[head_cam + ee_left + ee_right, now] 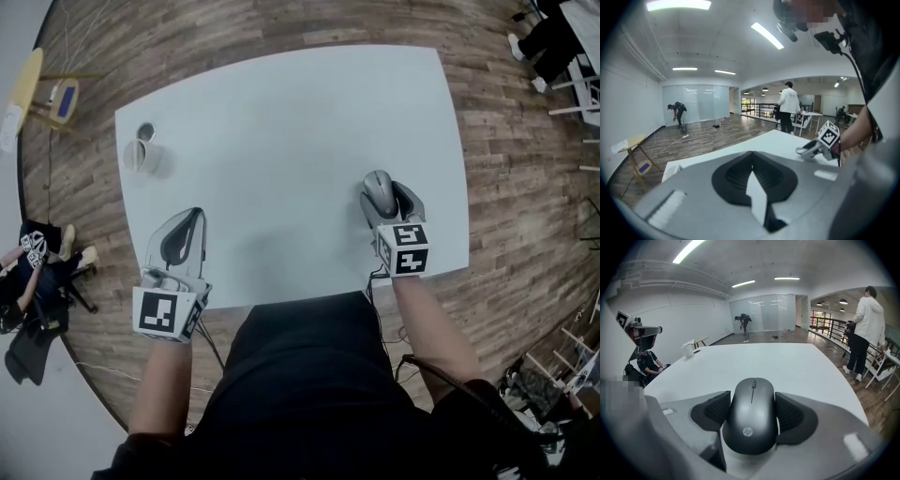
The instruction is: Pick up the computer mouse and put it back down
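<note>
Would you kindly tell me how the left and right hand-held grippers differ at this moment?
The left hand-held gripper has its jaws together with nothing between them. The right hand-held gripper has its jaws spread wide and clamped on the sides of the computer mouse. The left one is over the white table's near left part and the right one is toward its right side. Both point away from the person, over the same table.

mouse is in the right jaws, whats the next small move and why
Probably lower the right gripper a little until the computer mouse sits flat on the white table, jaws closed. The jaws clamp the mouse's sides over bare tabletop, but no view shows its underside touching, so opening now might drop it.
</note>
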Demonstrator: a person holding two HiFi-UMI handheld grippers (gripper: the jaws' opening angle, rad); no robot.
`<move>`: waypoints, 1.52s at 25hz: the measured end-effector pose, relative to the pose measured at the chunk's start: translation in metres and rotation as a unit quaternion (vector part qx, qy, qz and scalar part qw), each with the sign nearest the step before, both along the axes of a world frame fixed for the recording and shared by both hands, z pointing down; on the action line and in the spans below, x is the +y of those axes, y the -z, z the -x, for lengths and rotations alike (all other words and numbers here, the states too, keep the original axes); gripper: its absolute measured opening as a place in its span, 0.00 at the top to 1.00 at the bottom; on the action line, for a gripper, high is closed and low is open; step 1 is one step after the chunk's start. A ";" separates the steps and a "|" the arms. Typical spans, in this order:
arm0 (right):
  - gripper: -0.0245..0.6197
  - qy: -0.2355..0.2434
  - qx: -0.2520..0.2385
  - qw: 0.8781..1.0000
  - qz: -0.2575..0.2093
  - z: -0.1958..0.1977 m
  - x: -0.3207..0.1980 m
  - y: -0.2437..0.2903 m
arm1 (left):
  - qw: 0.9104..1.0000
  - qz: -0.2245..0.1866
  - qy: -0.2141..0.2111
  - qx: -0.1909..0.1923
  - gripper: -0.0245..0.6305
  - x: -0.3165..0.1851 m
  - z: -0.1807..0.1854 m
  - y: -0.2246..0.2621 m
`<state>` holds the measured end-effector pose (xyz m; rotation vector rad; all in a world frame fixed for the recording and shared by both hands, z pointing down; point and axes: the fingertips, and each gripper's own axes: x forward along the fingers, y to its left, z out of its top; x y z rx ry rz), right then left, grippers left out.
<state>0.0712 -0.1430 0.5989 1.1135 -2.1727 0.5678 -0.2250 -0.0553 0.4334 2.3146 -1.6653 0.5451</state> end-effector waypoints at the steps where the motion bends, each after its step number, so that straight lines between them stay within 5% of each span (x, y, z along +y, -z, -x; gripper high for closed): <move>1: 0.50 0.001 0.001 1.000 0.002 0.000 0.001 -0.002 | 1.000 0.002 0.008 0.009 0.96 -0.002 -0.002 0.002; 28: 0.50 0.002 0.018 1.000 0.004 -0.007 0.012 -0.023 | 0.999 0.031 0.012 -0.004 0.96 0.026 -0.001 -0.020; 34: 0.49 0.008 0.028 1.000 -0.002 -0.005 0.011 -0.025 | 0.999 0.032 0.037 0.020 0.96 0.023 -0.004 -0.011; 38: 0.45 0.015 0.018 1.000 -0.007 -0.002 0.013 -0.024 | 0.999 0.026 0.018 -0.008 0.96 0.032 0.003 -0.018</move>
